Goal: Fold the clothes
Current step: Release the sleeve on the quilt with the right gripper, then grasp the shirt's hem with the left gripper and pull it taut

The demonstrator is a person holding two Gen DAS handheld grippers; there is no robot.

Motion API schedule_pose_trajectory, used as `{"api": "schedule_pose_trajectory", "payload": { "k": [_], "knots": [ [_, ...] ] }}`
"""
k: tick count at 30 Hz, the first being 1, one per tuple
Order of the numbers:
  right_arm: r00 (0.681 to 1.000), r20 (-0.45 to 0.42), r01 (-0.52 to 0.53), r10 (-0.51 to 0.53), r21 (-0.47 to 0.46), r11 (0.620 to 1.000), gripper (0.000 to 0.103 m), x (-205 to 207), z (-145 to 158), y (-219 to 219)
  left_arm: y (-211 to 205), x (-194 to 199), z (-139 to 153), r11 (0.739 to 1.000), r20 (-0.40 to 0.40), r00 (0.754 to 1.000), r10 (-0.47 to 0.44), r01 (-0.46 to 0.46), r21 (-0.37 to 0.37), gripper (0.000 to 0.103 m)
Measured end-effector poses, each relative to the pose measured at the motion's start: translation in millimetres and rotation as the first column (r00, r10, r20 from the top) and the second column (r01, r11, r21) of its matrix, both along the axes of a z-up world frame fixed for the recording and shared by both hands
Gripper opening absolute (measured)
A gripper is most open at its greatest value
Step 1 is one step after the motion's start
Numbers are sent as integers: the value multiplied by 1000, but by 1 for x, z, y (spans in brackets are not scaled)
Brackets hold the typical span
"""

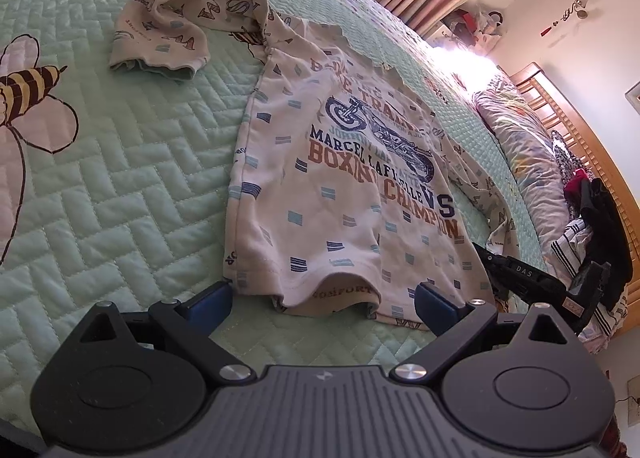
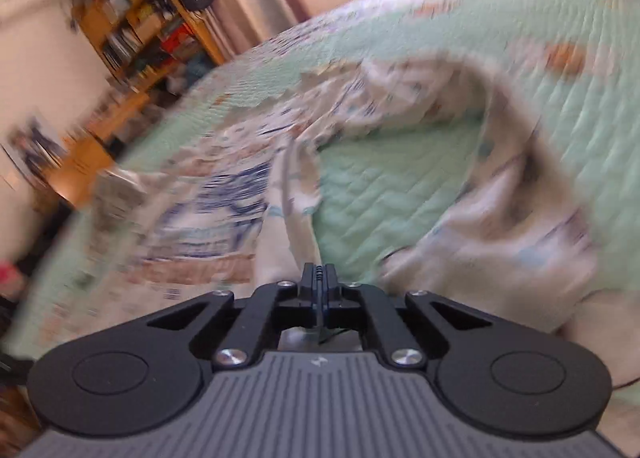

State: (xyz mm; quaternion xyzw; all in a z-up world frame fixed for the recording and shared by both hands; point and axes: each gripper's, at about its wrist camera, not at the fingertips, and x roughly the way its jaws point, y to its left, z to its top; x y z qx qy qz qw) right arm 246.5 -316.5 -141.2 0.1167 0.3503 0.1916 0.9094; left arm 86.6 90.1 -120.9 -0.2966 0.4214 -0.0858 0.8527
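Closest to the left wrist camera, the left gripper [image 1: 324, 300] sits low over the bed with its two blue-padded fingers [image 1: 212, 300] spread wide apart. Nothing is held between them. The bottom hem of a cream printed shirt [image 1: 344, 186] lies just beyond and between the fingertips, and whether the pads touch the cloth cannot be told. The shirt is spread front-up on a pale green quilted bedspread [image 1: 120, 186], showing a blue motorcycle print and coloured lettering. One sleeve [image 1: 176, 22] is bunched and folded over at the far left of the shirt. A bee and flower design [image 1: 32, 86] decorates the bedspread on the left. At the shirt's right edge, the black body of the right gripper [image 1: 520, 278] reaches in. Beyond it lie a patterned pillow [image 1: 520, 138], a heap of dark and striped clothes [image 1: 592, 234] and a wooden headboard [image 1: 576, 118].

From the right wrist camera, heavily blurred by motion, the right gripper [image 2: 319, 278] has its fingers pressed together, pinching a fold of the shirt [image 2: 292, 178] that rises from the bedspread [image 2: 392, 194] up into the fingertips. More of the shirt's cloth curves round on the right. A wooden bookshelf [image 2: 144, 18] stands against the wall at the upper left.
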Motion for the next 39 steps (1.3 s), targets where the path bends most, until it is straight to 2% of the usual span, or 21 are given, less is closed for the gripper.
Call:
{"api": "schedule_pose_trajectory", "payload": {
  "k": [1, 2, 3, 4, 7, 9, 10, 12, 16, 18, 23, 27, 28, 29, 30, 31, 32, 33, 34, 37, 39],
  "knots": [
    [999, 54, 12, -5, -130, 991, 3, -1, 4, 2, 1, 0, 1, 1000, 2, 1000, 2, -2, 1, 98],
    [997, 73, 21, -4, -237, 971, 3, 2, 4, 3, 2, 0, 1, 1000, 5, 1000, 4, -4, 0, 98],
    [998, 65, 25, -9, -255, 967, 3, 5, 3, -2, 3, 0, 2, 1000, 8, 1000, 7, -7, -2, 98],
    [998, 50, 31, -22, -196, 980, 3, 8, 3, -12, 5, -1, 3, 1000, 14, 1000, 9, -9, -6, 98],
    [998, 30, 53, -50, -105, 993, 6, 3, 6, -28, 11, -3, 10, 999, 45, 999, 25, -24, -22, 98],
    [999, 5, 40, -41, 42, 998, 15, -5, 7, -36, 17, -5, 15, 999, 69, 997, 43, -41, -33, 98],
    [1000, -6, 31, -30, 111, 993, 19, -10, 8, -38, 20, -7, 19, 998, 84, 995, 61, -58, -37, 98],
    [999, -23, 29, -25, 182, 983, 37, -23, 8, -39, 31, -10, 23, 993, 112, 988, 108, -103, -50, 98],
    [998, -68, 9, 14, 334, 943, 42, -53, 4, -34, 50, -5, 14, 976, 70, 982, 175, -163, -145, 99],
    [995, -99, 18, 21, 369, 929, 43, -63, -1, -34, 52, 0, 6, 970, 51, 982, 179, -168, -175, 99],
    [987, -157, 43, 28, 429, 902, 45, -77, -11, -45, 41, 21, -8, 985, 27, 991, 134, -130, -112, 99],
    [983, -180, 72, 17, 478, 875, 47, -82, -15, -59, 25, 32, -12, 999, 43, 998, 44, -44, -3, 98],
    [983, -184, 84, 8, 489, 868, 49, -84, -15, -63, 20, 33, -10, 999, 52, 999, 13, -15, 38, 90],
    [983, -184, 95, -4, 486, 869, 52, -86, -14, -66, 12, 34, -8, 993, 53, 998, -25, 18, 113, 82],
    [984, -178, 104, -22, 465, 879, 60, -88, -11, -68, 2, 34, -6, 973, 45, 997, -68, 56, 225, 57],
    [985, -168, 108, -38, 435, 894, 63, -91, -8, -69, -8, 34, -5, 937, 32, 995, -99, 82, 340, 25],
    [987, -158, 104, -43, 399, 911, 66, -93, -6, -68, -14, 33, -5, 903, 25, 993, -116, 95, 419, 16],
    [988, -148, 99, -48, 363, 926, 66, -96, -4, -67, -17, 31, -4, 884, 26, 991, -134, 108, 455, 13],
    [988, -145, 95, -47, 339, 936, 66, -97, -4, -65, -17, 30, -3, 879, 25, 989, -143, 115, 462, 4],
    [993, -119, 57, -23, 285, 957, 69, -102, -5, -55, 0, 26, 3, 917, 31, 993, -114, 93, 387, 3],
    [996, -91, 19, 4, 255, 967, 76, -103, -6, -47, 7, 23, 7, 941, 37, 993, -108, 90, 325, 3]
  ]
}}
